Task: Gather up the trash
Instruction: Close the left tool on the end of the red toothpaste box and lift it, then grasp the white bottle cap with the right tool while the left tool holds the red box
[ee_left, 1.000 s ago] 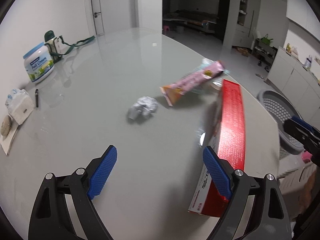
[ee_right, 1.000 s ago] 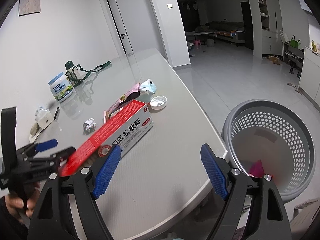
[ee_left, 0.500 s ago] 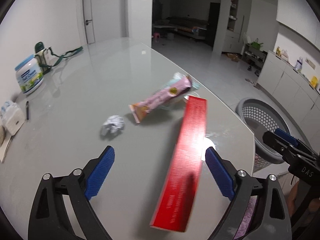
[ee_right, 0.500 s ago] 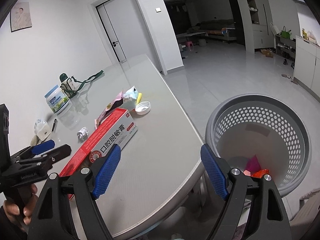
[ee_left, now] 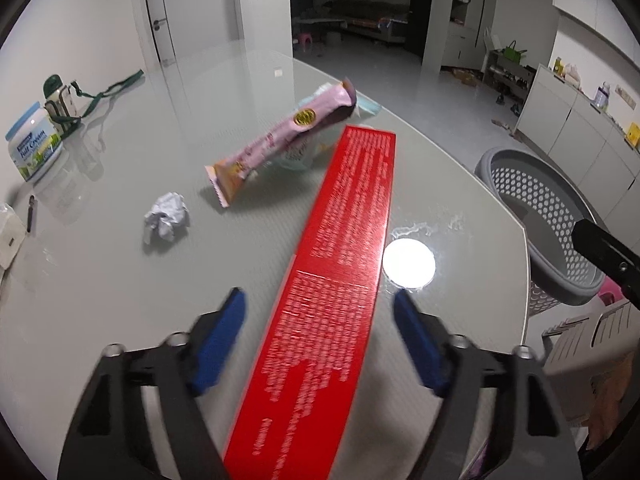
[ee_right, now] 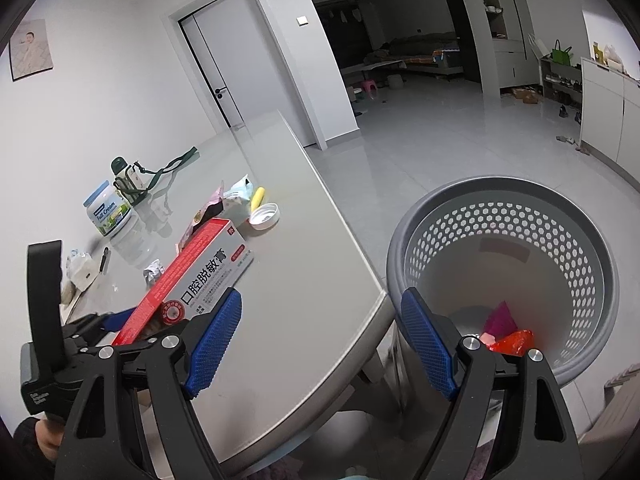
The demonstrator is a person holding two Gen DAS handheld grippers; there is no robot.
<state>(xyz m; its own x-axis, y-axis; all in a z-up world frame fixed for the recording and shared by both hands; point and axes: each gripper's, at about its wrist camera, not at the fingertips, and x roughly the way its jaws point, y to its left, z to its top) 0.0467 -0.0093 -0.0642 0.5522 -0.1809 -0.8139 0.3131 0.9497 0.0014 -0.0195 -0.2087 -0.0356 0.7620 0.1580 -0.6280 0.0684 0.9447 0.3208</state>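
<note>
Closing left fingers (ee_left: pixel 236 332) now straddle the red 口腔脱敏膏 box (ee_left: pixel 340 256), seemingly ungripped.

Table top (ee_left: pixel 120 320): glossy, smooth, glass-like, mirrors lamp and door. Red box (ee_left: pixel 340 288): cardboard, slight sheen, printed. Crumpled ball (ee_left: pixel 166 220): creased white paper. Pink wrapper (ee_left: pixel 280 140): shiny plastic film. Basket (ee_right: pixel 600 280): matt grey perforated plastic. Left gripper (ee_left: pixel 318 334) and right gripper (ee_right: pixel 320 330): textured blue rubbery pads, matt black plastic arms, metal screws. Floor: polished tile.
</note>
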